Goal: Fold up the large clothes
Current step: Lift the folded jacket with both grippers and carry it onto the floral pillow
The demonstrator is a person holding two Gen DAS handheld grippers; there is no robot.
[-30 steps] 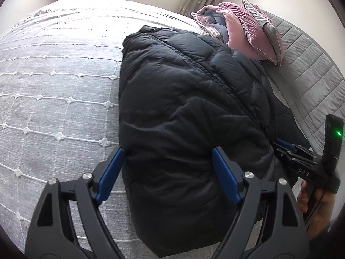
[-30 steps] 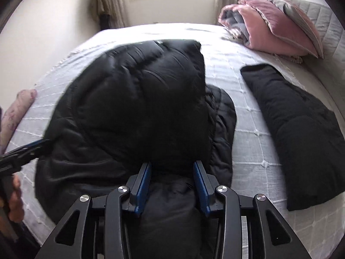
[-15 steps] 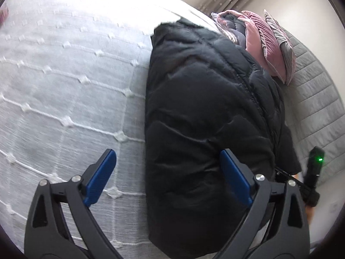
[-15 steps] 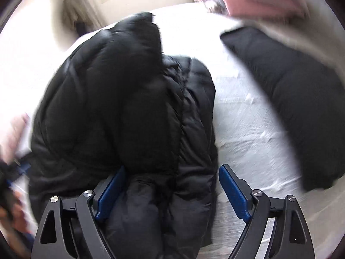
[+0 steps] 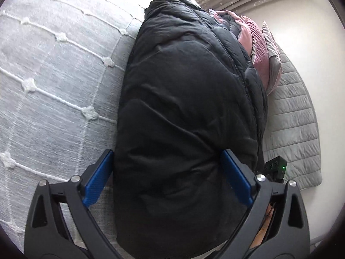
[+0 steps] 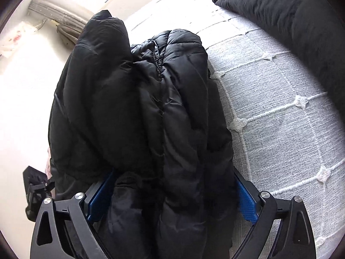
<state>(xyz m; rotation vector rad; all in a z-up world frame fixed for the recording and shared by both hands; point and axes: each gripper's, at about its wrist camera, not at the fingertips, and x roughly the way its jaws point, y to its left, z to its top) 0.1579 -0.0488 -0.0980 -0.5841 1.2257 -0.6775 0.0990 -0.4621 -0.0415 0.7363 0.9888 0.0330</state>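
A big black puffy jacket lay folded on the grey bedspread. The left gripper had its blue fingers spread wide, one on each side of the jacket's near end. The right gripper was spread wide around it too. Another black jacket lay far right.

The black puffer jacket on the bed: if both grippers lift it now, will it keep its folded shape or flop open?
The black puffer jacket would probably sag and unfold: its quilted layers lie loose and bulging, not flat. It likely feels light for its bulk, being puffy. Its smooth, faintly shiny shell may slip between the wide-open left gripper and right gripper.
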